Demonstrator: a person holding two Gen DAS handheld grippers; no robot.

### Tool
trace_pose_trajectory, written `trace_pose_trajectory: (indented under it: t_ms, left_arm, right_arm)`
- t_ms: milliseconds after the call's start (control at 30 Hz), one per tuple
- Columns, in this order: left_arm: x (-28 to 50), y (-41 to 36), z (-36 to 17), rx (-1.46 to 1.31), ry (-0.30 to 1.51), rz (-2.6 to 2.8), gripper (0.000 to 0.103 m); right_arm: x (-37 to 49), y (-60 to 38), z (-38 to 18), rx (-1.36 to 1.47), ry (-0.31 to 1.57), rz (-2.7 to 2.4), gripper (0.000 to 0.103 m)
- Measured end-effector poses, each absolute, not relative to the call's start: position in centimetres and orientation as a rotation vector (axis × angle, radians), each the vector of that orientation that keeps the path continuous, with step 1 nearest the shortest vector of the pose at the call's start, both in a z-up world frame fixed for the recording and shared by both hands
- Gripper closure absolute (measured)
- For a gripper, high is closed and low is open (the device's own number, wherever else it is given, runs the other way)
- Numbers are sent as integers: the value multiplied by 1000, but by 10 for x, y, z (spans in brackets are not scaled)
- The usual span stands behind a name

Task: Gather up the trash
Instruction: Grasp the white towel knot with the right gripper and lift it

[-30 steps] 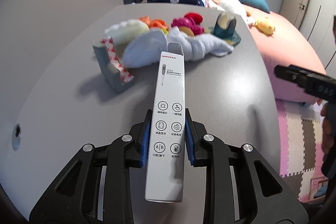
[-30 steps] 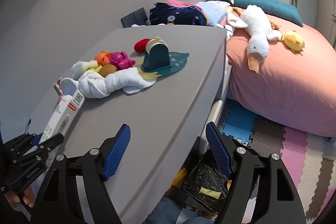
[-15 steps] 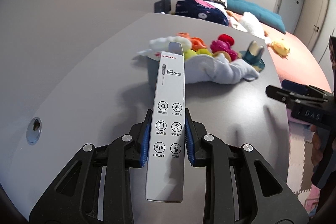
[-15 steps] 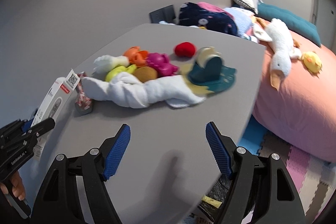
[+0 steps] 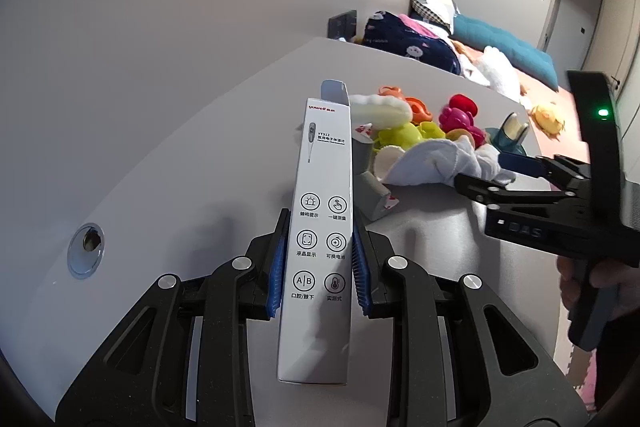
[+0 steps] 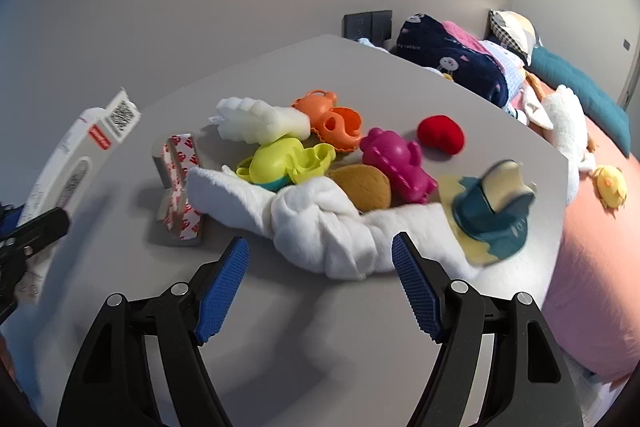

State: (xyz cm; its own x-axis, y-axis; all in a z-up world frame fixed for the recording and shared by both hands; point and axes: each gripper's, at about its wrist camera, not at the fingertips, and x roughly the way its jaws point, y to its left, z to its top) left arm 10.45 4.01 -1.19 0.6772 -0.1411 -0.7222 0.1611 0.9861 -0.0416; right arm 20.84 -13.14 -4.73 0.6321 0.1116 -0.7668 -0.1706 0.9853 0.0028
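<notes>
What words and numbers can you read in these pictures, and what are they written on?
"yuwell": top of the white box.
"YT312": same box, beside the thermometer drawing.
"A|B": an icon low on the box.
"DAS": the right gripper.
"rabbit": the navy blanket.
Box's Chinese captions, QR code: too small.

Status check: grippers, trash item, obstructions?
Left gripper shut on thermometer box. Right gripper open, empty, above white towel. Nothing blocking.

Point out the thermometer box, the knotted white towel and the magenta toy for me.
thermometer box [image 5: 320, 255]: left wrist view, printed front face between the fingers.
knotted white towel [image 6: 316, 223]: right wrist view, on the knot.
magenta toy [image 6: 394, 159]: right wrist view, middle of its body.
</notes>
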Motion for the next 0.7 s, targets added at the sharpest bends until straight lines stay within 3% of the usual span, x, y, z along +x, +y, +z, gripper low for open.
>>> trace_pose_trajectory:
  t_ms: [133, 233, 433, 700]
  left_arm:
    - [105, 43, -14, 21, 818, -162, 75]
    - [107, 43, -16, 19, 818, -158, 75]
    - [109, 40, -17, 17, 819, -156, 75]
    - [101, 39, -10, 19, 797, -162, 75]
  right_arm:
    - [218, -126, -57, -98, 893, 149, 30]
    - [224, -124, -63, -121, 902, 128, 43]
    - [229, -128, -65, -95, 899, 129, 59]
    - [215, -142, -26, 81, 831, 228, 61]
